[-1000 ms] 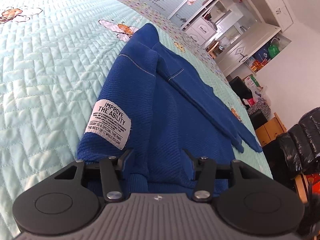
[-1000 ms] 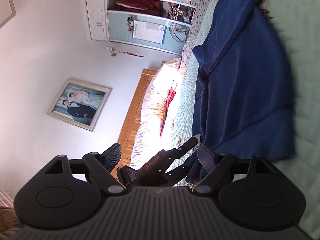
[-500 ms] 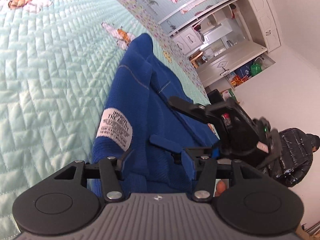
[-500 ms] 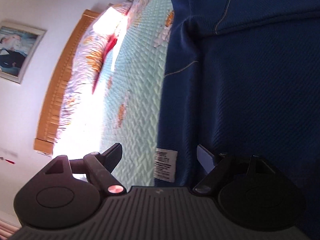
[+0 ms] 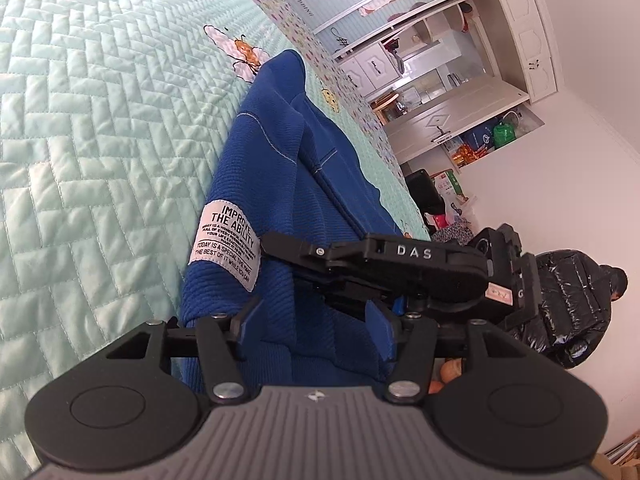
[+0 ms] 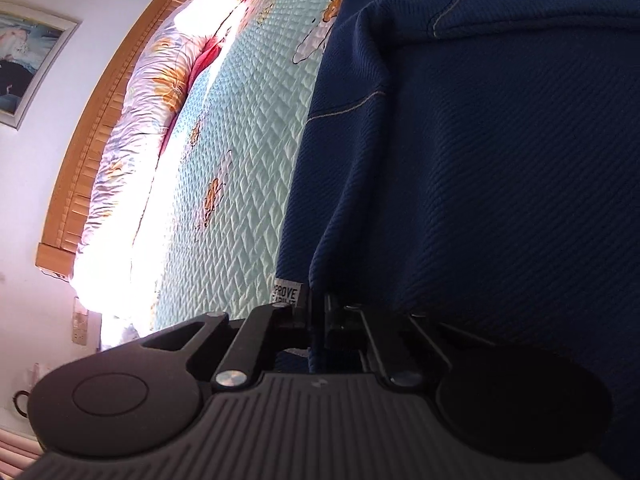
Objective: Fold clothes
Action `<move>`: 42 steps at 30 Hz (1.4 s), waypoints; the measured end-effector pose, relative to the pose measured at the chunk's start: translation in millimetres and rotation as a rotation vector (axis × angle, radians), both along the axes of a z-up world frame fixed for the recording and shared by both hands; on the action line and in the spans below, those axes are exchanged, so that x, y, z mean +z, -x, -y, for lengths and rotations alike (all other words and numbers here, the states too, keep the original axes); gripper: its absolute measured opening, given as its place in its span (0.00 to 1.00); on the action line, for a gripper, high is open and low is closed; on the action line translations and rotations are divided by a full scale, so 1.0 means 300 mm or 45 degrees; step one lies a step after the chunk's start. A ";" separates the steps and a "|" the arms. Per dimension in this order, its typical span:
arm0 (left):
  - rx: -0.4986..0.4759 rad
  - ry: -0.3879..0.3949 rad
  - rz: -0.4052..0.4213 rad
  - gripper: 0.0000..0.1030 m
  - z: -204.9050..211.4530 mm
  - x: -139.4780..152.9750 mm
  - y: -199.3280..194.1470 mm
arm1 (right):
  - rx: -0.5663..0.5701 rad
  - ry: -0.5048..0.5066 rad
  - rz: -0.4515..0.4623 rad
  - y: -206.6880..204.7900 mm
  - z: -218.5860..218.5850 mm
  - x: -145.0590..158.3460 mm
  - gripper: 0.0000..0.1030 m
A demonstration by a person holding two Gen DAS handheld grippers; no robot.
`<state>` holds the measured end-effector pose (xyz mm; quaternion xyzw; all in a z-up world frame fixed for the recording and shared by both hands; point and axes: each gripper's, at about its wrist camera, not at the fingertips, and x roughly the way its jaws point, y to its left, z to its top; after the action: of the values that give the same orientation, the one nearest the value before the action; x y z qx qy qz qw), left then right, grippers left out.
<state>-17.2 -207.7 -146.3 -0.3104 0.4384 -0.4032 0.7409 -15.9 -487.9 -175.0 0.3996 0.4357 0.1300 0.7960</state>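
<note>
I see the bed (image 5: 88, 128), its quilted aqua cover giving a broad flat base for folding. On it lies the blue garment (image 5: 280, 184), partly doubled over along its length, white label (image 5: 228, 246) up near the hem. My right tongs (image 6: 316, 320) have pinched tight on a fold of the hem beside that label, I judge to carry the edge over. My left tongs (image 5: 312, 320) straddle the hem, roughly half spread and still widening, cloth between the pads; whether they press it I cannot tell.
</note>
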 end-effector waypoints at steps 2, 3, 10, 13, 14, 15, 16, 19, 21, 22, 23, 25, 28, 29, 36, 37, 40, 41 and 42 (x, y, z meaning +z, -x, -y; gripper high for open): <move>-0.002 0.034 -0.003 0.59 0.001 0.011 -0.004 | 0.020 0.063 0.092 0.021 0.005 0.048 0.04; -0.007 0.054 0.003 0.60 0.005 0.017 -0.005 | 0.033 0.111 0.145 0.029 0.006 0.083 0.04; -0.053 -0.054 0.004 0.63 0.071 -0.009 -0.003 | 0.031 0.165 0.110 0.032 0.034 0.050 0.04; -0.064 -0.101 0.028 0.62 0.067 -0.006 0.001 | -0.005 0.051 0.057 0.053 0.055 -0.007 0.05; -0.074 -0.114 0.039 0.62 0.068 -0.002 0.001 | -0.026 0.007 0.041 0.064 0.069 -0.021 0.10; -0.082 -0.123 0.044 0.62 0.067 0.000 -0.001 | -0.048 -0.038 0.025 0.076 0.083 -0.035 0.11; -0.089 -0.128 0.046 0.62 0.065 0.001 -0.005 | -0.069 -0.082 0.011 0.089 0.096 -0.047 0.13; -0.094 -0.104 0.014 0.62 0.043 -0.003 -0.020 | -0.099 -0.184 0.048 0.147 0.102 -0.024 0.30; -0.082 -0.071 -0.016 0.62 0.022 -0.007 -0.031 | -0.102 -0.234 0.074 0.196 0.099 -0.006 0.35; -0.074 -0.052 -0.031 0.62 0.011 -0.008 -0.036 | -0.093 -0.250 0.083 0.226 0.091 0.000 0.35; -0.066 -0.030 -0.047 0.62 -0.001 -0.009 -0.040 | -0.091 -0.260 0.080 0.253 0.082 0.003 0.35; -0.045 0.021 -0.071 0.62 -0.027 -0.010 -0.046 | -0.102 -0.281 0.056 0.308 0.067 -0.007 0.35; 0.000 0.077 -0.078 0.62 -0.063 0.003 -0.047 | -0.136 -0.317 -0.023 0.389 0.052 -0.053 0.35; 0.009 0.085 -0.077 0.62 -0.071 0.007 -0.045 | -0.139 -0.319 -0.029 0.395 0.048 -0.063 0.34; -0.014 0.074 -0.068 0.62 -0.067 0.024 -0.033 | -0.123 -0.148 -0.027 0.373 0.004 -0.030 0.34; -0.015 0.074 -0.069 0.62 -0.066 0.023 -0.034 | -0.117 -0.141 -0.024 0.375 0.003 -0.028 0.35; -0.018 0.069 -0.075 0.62 -0.063 0.018 -0.037 | -0.113 -0.149 -0.051 0.362 -0.005 -0.043 0.34; -0.021 0.066 -0.075 0.62 -0.062 0.018 -0.037 | -0.103 -0.142 -0.055 0.355 -0.012 -0.044 0.26; -0.023 0.063 -0.075 0.63 -0.060 0.017 -0.038 | -0.094 -0.123 -0.062 0.355 -0.019 -0.044 0.08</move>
<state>-5.9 -189.6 -141.2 -0.3362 0.4527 -0.4114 0.7161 -122.3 -482.3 -188.2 0.4566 0.4331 0.1116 0.7691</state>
